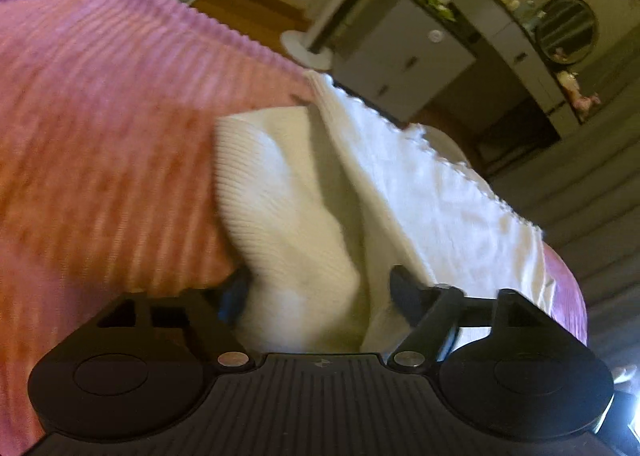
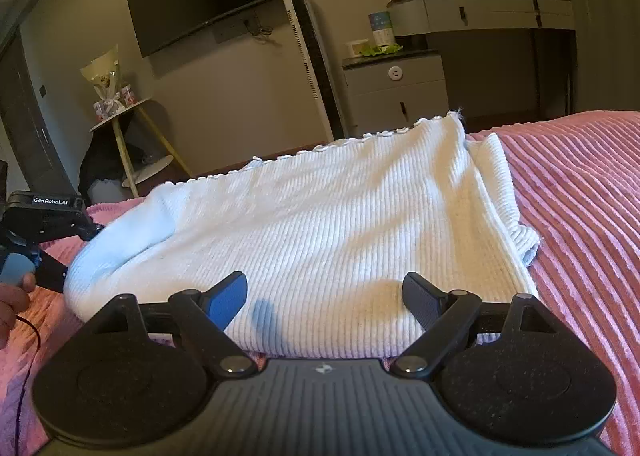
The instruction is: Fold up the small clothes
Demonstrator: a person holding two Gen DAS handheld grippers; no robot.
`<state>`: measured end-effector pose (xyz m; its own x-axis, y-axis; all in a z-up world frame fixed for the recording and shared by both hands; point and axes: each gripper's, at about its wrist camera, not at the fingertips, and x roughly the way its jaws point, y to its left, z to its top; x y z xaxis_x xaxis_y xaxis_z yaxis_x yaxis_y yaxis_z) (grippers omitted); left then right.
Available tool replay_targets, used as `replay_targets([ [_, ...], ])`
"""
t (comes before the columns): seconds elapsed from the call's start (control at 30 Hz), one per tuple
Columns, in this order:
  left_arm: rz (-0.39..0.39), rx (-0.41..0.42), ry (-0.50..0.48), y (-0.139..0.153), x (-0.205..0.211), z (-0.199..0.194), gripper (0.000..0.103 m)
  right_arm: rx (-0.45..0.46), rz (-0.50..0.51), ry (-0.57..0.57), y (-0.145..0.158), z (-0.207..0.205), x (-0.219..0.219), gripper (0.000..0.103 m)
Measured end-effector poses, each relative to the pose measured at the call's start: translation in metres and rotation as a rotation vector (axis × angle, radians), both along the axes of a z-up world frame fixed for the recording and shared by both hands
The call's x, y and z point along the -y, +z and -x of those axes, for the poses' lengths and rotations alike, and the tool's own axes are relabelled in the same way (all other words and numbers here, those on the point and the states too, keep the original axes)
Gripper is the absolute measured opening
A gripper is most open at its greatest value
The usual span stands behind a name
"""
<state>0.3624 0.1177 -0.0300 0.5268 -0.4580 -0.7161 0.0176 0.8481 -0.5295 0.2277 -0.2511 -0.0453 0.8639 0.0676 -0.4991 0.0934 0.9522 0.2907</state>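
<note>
So my left gripper (image 1: 320, 288) has its fingers pinching the white top's (image 2: 320, 224) bunched 9 o'clock edge to fold it, while my right gripper (image 2: 324, 296), fingers spread, hovers over its 6 o'clock hem on the bed (image 2: 580, 196).

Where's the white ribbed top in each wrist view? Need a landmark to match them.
Left wrist: white ribbed top fills centre to right, bunched between the left tongs.
Right wrist: it lies flat across the middle on the pink blanket, beyond the open right tongs.
Shared landmark: grey drawer cabinet.
</note>
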Motion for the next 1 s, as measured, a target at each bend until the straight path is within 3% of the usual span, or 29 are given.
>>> replay_targets([
  [0.07,0.004,-0.007,-0.008,0.0,0.004,-0.001,0.082,0.0,-0.008,0.0,0.0,0.0,0.001,0.085],
  [0.17,0.13,0.004,-0.014,0.007,-0.008,-0.002,0.084,0.005,0.0,-0.003,0.002,0.0,0.005,0.085],
  [0.27,0.16,0.012,-0.026,0.013,-0.009,-0.001,0.086,0.011,-0.005,-0.022,0.001,-0.002,0.013,0.085],
  [0.33,0.195,0.032,-0.039,0.015,-0.009,0.0,0.093,0.007,-0.038,-0.034,0.001,-0.006,0.02,0.085],
  [0.4,0.179,0.027,-0.058,0.014,-0.004,-0.001,0.096,0.01,-0.048,-0.034,0.002,-0.008,0.023,0.085],
  [0.53,0.018,0.005,-0.092,0.008,0.017,-0.006,0.096,0.028,-0.059,0.018,0.008,-0.015,0.015,0.084],
  [0.63,-0.034,-0.04,-0.086,-0.002,0.021,-0.012,0.08,0.05,-0.032,0.034,0.014,-0.019,0.008,0.081],
  [0.7,-0.086,-0.041,-0.074,-0.004,0.022,-0.015,0.059,0.046,-0.013,0.025,0.015,-0.022,0.01,0.075],
  [0.77,-0.116,-0.041,-0.07,-0.002,0.022,-0.014,0.043,0.028,0.004,0.008,0.014,-0.026,0.018,0.046],
  [0.8,-0.098,-0.034,-0.07,0.0,0.017,-0.014,0.026,0.014,0.009,-0.011,0.014,-0.028,0.023,0.041],
  [0.9,-0.068,-0.024,-0.052,0.009,0.014,-0.01,0.025,0.006,0.033,-0.071,0.01,-0.031,0.04,0.036],
  [1.0,-0.101,0.0,-0.05,0.017,0.021,-0.005,0.024,-0.064,0.12,-0.116,-0.007,-0.041,0.053,0.031],
])
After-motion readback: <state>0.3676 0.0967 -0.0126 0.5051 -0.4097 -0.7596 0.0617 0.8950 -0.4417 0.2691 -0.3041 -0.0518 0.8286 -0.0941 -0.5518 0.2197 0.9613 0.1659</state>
